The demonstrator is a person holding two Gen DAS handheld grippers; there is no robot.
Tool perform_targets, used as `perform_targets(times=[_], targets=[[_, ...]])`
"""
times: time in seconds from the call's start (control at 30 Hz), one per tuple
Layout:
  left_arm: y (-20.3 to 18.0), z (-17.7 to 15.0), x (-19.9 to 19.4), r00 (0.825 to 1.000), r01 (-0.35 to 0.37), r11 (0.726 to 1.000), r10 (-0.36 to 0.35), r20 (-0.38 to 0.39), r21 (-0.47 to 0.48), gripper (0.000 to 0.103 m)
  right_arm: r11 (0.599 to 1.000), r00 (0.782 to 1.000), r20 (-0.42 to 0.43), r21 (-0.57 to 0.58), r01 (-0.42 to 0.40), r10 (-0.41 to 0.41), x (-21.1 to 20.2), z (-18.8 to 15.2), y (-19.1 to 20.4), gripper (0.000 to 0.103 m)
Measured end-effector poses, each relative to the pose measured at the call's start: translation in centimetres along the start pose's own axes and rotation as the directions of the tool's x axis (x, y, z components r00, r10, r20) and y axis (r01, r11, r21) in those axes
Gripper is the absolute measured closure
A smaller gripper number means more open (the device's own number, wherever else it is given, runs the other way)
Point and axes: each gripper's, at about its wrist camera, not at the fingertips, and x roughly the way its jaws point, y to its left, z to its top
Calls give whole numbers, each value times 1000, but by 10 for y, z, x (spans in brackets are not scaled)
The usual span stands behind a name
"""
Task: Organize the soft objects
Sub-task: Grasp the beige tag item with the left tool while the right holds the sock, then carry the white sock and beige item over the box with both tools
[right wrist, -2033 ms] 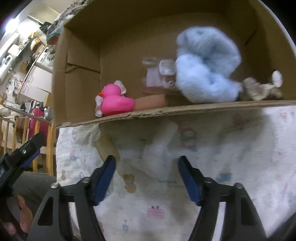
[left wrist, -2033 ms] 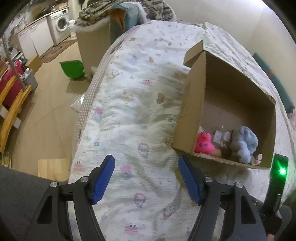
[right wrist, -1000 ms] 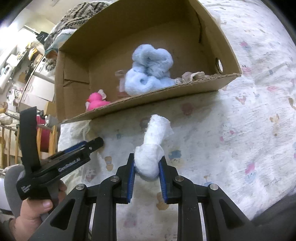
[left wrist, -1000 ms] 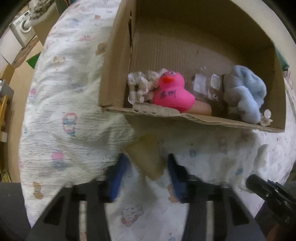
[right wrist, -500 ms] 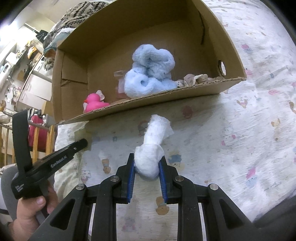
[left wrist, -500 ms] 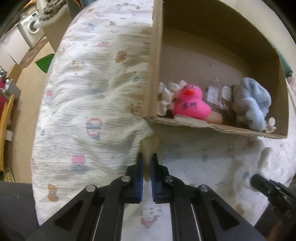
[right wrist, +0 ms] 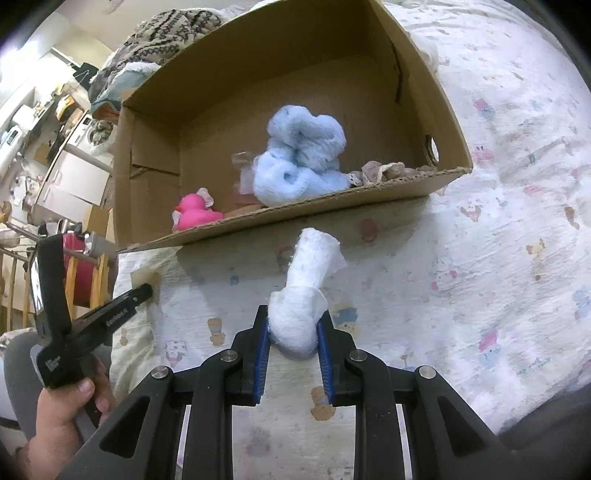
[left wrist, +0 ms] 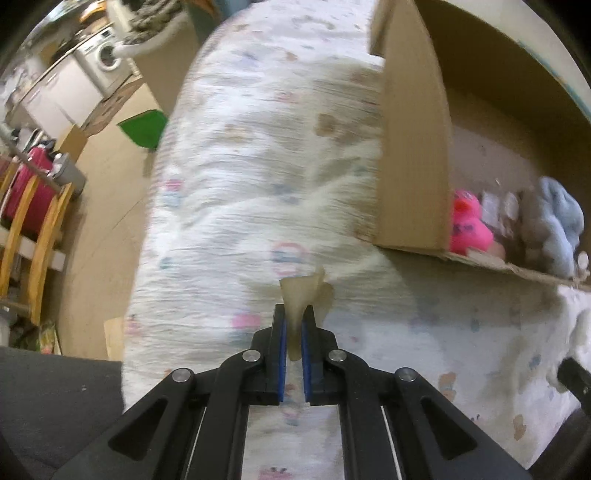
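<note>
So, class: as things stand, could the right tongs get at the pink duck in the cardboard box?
Probably not yet: the right tongs are already shut on a white cloth roll, and the cardboard box has its near wall between them and the pink duck.

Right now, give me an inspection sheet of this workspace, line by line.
Surface: bed with a white printed quilt, wrinkled.
Job's things: cardboard box on the quilt, holding a pink duck, a blue fluffy toy and a beige lacy piece; white cloth roll and a thin beige piece outside the box.
Clutter: small clear packets in the box, too blurred to identify.
Grippers: left gripper shut on the thin beige piece; right gripper shut on the white cloth roll.
Cables: nothing seen.
Surroundings: washing machine, green bin, wooden chair frame, piled blankets.
</note>
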Motion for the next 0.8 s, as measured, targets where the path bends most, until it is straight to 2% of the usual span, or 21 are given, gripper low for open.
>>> perform_targets(times=[0.1,0.33,0.37,0.67,0.8], targets=[[10,0,-14,999,-23,1000,23,41,-17,97,1000,1000,12,-4,-5,5,-7,0,2,78],[22,1,-69,985,37,998,-27,170,-53,97,1000,999,44,-20,-21,22,-22,-1,10,78],[13,1,-78,982,49,998,-39,187,-49,97,999,998,51,-20,-27,28,-25,-1,11,78],[-16,2,-143,941,109,991,-129,313,80,97,994,976,191,-67,-91,102,-65,12,28,78],[-25,15,-151,928,139,984,-168,333,109,97,992,968,222,-82,-98,114,-75,26,32,78]])
